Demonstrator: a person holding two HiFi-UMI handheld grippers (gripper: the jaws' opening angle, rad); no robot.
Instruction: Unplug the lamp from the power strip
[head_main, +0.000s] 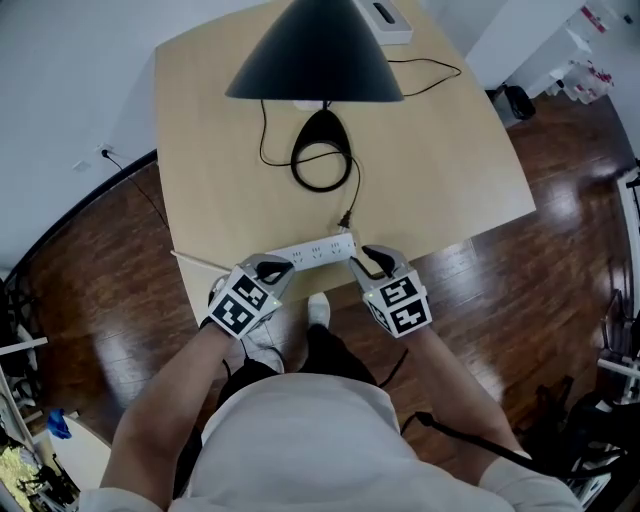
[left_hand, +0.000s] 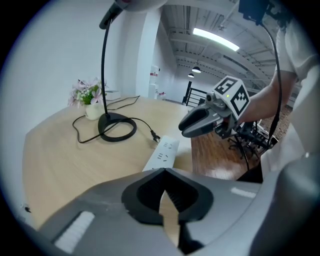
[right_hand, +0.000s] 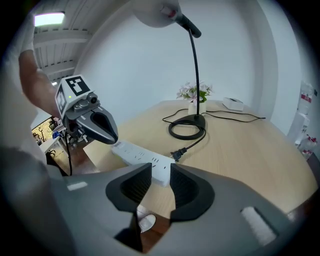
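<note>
A black lamp (head_main: 315, 55) stands at the table's far side, its ring base (head_main: 322, 160) trailing a black cord to a plug (head_main: 345, 220). The plug (right_hand: 178, 154) lies on the tabletop just off the end of the white power strip (head_main: 312, 252), its prongs outside the sockets. The strip (left_hand: 162, 156) rests along the near table edge. My left gripper (head_main: 275, 268) hovers at the strip's left end, its tips touching with nothing between them (left_hand: 164, 172). My right gripper (head_main: 372, 260) is at the strip's right end, jaws a little apart and empty (right_hand: 161, 172).
A white box (head_main: 385, 18) sits at the table's far edge, with a small flower pot (right_hand: 196, 95) near the lamp. The wooden table (head_main: 450, 150) ends right under the grippers, above dark wood floor (head_main: 540, 290). A person's shoe (head_main: 318, 310) is below the edge.
</note>
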